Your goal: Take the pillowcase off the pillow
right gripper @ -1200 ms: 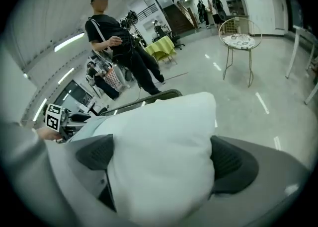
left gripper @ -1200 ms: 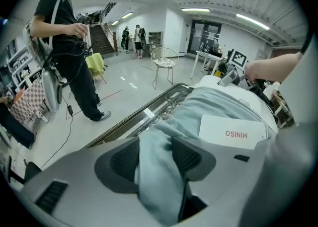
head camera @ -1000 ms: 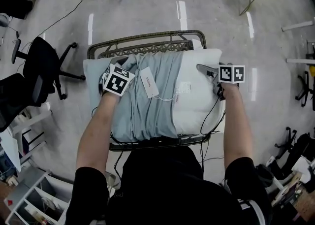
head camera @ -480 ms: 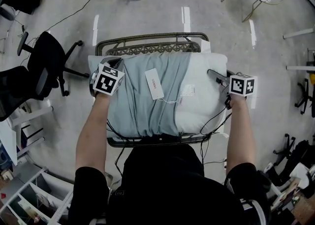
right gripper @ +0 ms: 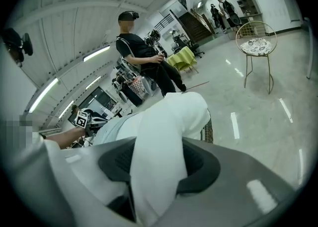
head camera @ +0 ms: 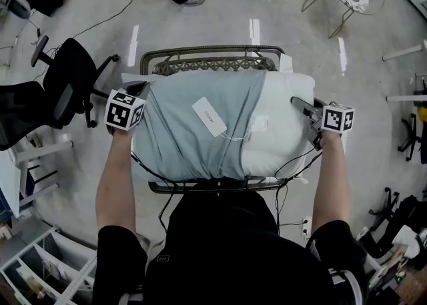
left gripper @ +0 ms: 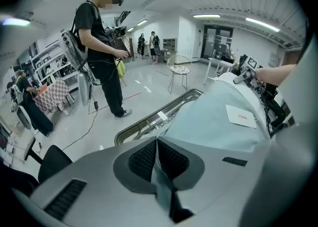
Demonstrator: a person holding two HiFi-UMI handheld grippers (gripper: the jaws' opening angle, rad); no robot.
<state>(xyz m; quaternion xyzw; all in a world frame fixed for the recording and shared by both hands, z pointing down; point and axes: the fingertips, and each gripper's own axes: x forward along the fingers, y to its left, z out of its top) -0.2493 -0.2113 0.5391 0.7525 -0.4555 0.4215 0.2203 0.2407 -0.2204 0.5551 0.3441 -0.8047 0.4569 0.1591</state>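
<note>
Two grips are set. The left gripper (left gripper: 157, 144) has its jaws clenched on a thin fold of the blue-grey pillowcase (head camera: 173, 137), and the fabric runs out from between them toward the right gripper (right gripper: 158, 159). The right jaws have just been closing. A bare white corner of the pillow (head camera: 283, 113) fills the gap between them, squeezed by both pads.

Between the two pairs of jaws, the pillow lies across a metal-framed seat (head camera: 207, 50). The case covers it from the left jaws' side most of the way across, and only the end at the right jaws is bare.

We judge the following faults possible from here:

- **Fabric slip.** The left jaws hold a single narrow fold, so a sharp pull could draw it out.
- **Corner slip.** The filling compresses, and the right jaws could slide off the corner under load. The pillow would then travel with the case.
- **Bunching.** An uneven pull could wrinkle the case tight around the pillow.
- **Snag.** The white label (head camera: 209, 117) lies on the case and a cable (head camera: 288, 160) hangs below the right jaws. Either could catch.
</note>
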